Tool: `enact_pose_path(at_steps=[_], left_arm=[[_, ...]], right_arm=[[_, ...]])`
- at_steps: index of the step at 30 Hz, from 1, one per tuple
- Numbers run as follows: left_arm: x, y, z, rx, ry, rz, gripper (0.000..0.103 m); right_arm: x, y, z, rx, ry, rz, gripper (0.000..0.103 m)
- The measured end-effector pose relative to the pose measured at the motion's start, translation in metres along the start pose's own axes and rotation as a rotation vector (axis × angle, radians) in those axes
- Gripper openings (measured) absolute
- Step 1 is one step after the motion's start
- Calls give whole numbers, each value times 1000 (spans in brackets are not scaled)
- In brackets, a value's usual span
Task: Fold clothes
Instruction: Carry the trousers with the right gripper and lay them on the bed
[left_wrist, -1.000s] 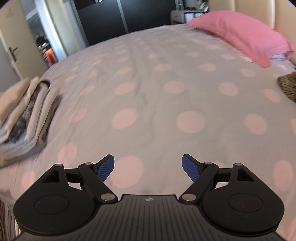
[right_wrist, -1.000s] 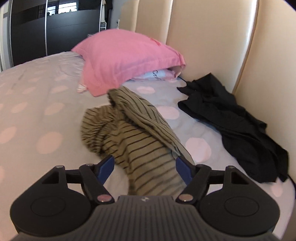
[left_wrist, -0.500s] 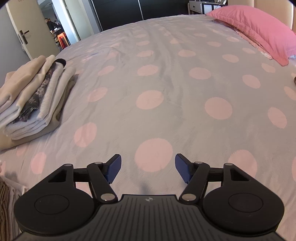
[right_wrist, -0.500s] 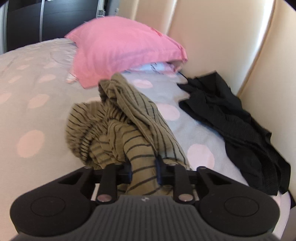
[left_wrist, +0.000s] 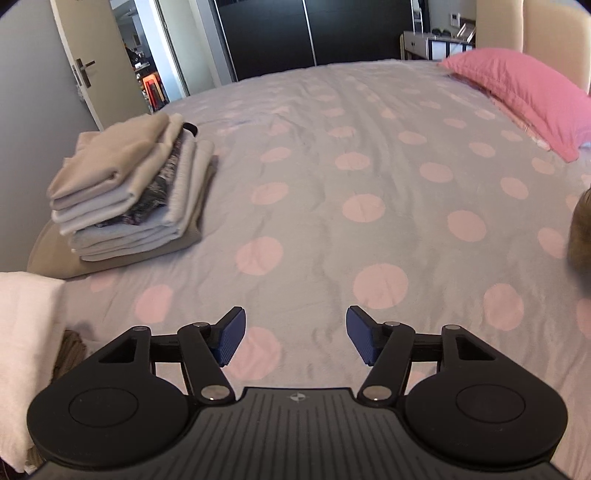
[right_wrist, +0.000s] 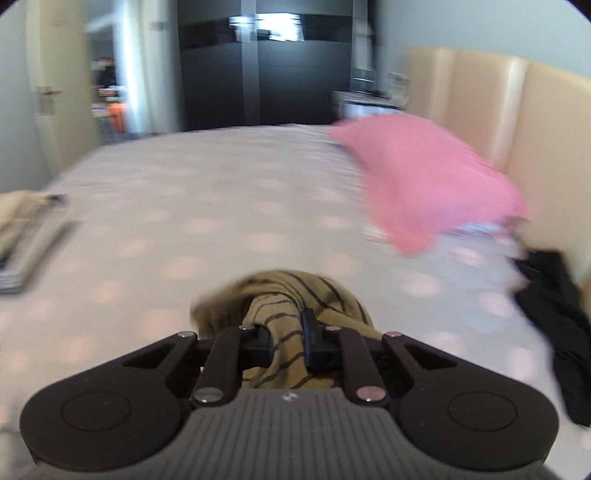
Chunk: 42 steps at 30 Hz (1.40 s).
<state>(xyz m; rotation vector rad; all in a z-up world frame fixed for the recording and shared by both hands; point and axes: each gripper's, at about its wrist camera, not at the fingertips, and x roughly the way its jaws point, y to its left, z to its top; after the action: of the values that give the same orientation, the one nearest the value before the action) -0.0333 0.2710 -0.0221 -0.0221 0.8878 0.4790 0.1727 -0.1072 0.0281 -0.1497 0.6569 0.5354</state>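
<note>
Olive-green black-striped knit garment (right_wrist: 291, 314) is bunched and pinched between the closed fingers of the right gripper (right_wrist: 287, 338), low centre of the right wrist view, above the grey bedspread w/ pink dots (right_wrist: 221, 206); its lower part is hidden behind the gripper body. That view is motion-blurred. Crumpled black garment (right_wrist: 557, 317) sits at far right, cut off by the frame edge. Left gripper (left_wrist: 295, 336) is wide apart, holding nothing, over the bedspread. Stack of folded beige and grey clothes (left_wrist: 125, 192) lies at left.
</note>
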Motion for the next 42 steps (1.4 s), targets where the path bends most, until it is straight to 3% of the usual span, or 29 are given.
enact_pose_path(at_steps=[7, 10, 14, 19, 24, 28, 31, 35, 37, 39, 42], left_arm=[[-42, 28, 0, -34, -74, -22, 59], [-54, 34, -1, -36, -102, -20, 59], [-55, 37, -8, -44, -105, -22, 59], [-43, 38, -21, -69, -102, -73, 60], [-22, 23, -35, -45, -57, -136, 60], [-4, 8, -46, -22, 1, -188, 60], [0, -4, -58, 18, -24, -206, 65], [3, -8, -68, 35, -34, -201, 73], [2, -5, -70, 26, -46, -213, 83], [1, -1, -70, 19, -66, -233, 89], [-2, -1, -68, 29, -79, -215, 89]], right_arm=[[-66, 132, 21, -91, -101, 331, 15], [-66, 165, 17, -83, -87, 398, 15], [-22, 181, -13, -46, 10, 353, 15], [36, 169, -79, -19, 137, 180, 16], [54, 149, -129, -18, 192, 59, 29], [38, 144, -134, -5, 150, 67, 42], [26, 143, -137, 25, 121, 83, 58], [22, 140, -152, 132, 93, 89, 59], [22, 136, -161, 189, 77, 98, 59], [23, 138, -167, 190, 87, 109, 59], [20, 148, -170, 147, 67, 110, 58]])
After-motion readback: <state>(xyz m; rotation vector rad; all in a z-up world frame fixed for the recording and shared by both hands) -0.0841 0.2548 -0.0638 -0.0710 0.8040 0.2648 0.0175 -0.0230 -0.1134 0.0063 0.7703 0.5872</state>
